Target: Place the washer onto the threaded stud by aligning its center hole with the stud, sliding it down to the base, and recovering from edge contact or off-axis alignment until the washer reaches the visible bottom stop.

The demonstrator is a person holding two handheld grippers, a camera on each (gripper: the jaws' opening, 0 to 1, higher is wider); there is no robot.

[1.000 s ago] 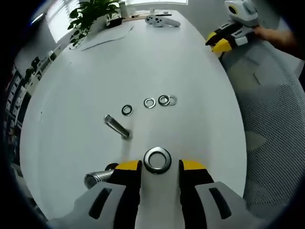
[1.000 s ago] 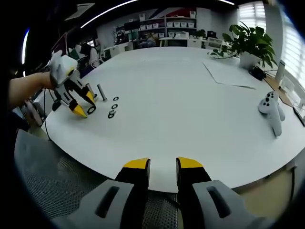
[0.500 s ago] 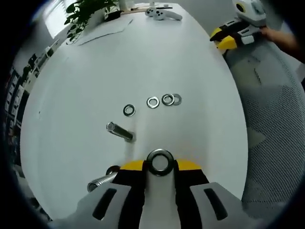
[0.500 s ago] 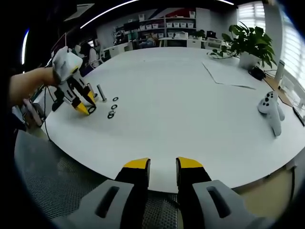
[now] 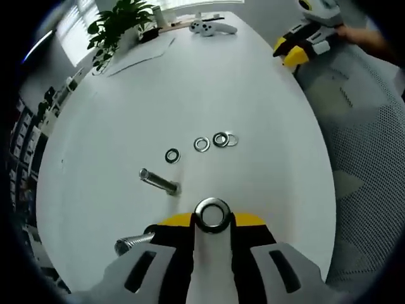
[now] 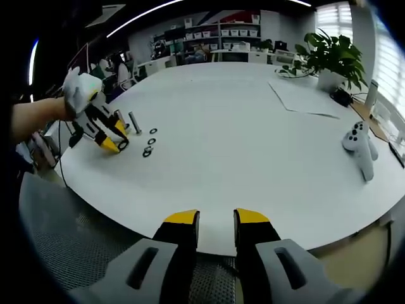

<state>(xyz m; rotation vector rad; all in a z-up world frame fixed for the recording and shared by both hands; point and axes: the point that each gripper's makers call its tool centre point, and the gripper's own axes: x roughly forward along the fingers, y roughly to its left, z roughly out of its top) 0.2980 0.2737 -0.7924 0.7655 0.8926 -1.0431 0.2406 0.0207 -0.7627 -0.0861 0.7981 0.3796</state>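
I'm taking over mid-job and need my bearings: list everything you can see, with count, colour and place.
Large washer: one, silver, clamped between the left gripper's jaws.
Small washers: four, silver, in a row on the table; the two rightmost overlap.
Threaded stud: one, silver, standing beyond the jaws.
Second stud: one, silver, beside the left jaw.
Table: one, white.
Controller: one, white, far side.
Plant: one, green, table edge.
Left gripper: yellow-tipped, shut.
Right gripper: yellow-tipped, parted, near edge.

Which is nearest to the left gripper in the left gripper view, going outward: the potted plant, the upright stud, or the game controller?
1. Upright stud, just ahead-left of the left gripper.
2. Potted plant, far left edge of table.
3. Game controller, far end; too close to the plant to rank firmly.
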